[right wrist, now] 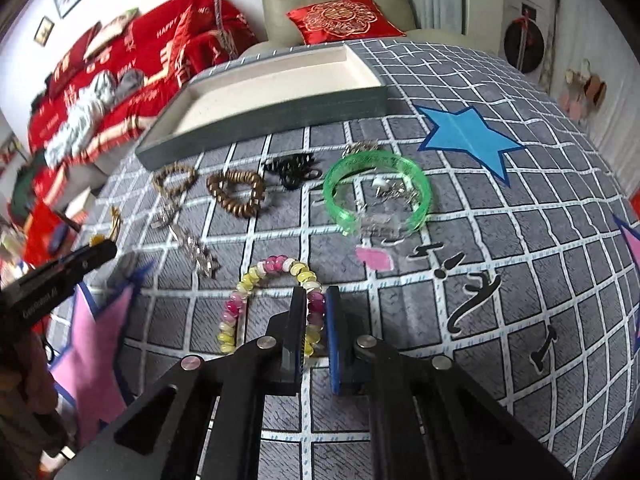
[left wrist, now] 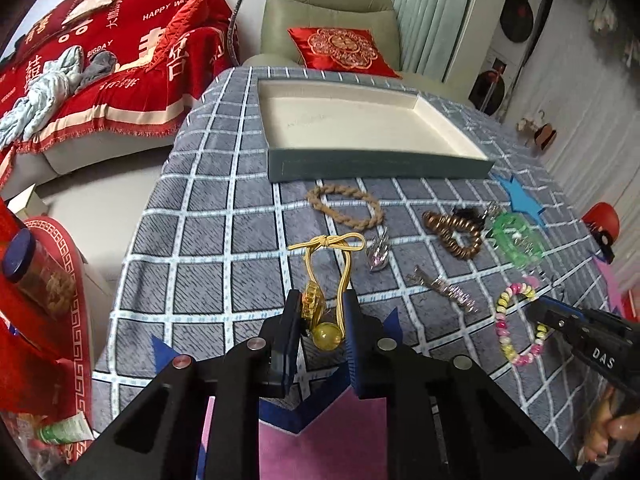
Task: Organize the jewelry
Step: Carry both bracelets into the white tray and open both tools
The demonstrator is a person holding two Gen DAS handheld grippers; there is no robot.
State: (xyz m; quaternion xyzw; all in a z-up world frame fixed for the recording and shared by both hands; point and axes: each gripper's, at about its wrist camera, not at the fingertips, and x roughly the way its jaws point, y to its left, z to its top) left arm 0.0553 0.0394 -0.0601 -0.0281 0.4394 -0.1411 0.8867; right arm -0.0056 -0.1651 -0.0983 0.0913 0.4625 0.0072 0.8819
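While the empty tray (left wrist: 280,168) waits at the far side of the checked table (left wrist: 200,240), both tools should lift straight up before carrying across, so nothing snags. Left gripper (left wrist: 322,312) is closed on the yellow hair tie (left wrist: 344,276), its bead between the pads. Right gripper (right wrist: 316,312) pinches the beaded bracelet (right wrist: 240,304), the near-right strand clamped, the rest lying on the cloth.

Left hand-held gripper (left wrist: 322,312): jaws closed on yellow hair tie (left wrist: 332,276)
Tray (left wrist: 376,164): beyond, on checked tabletop (left wrist: 208,208)
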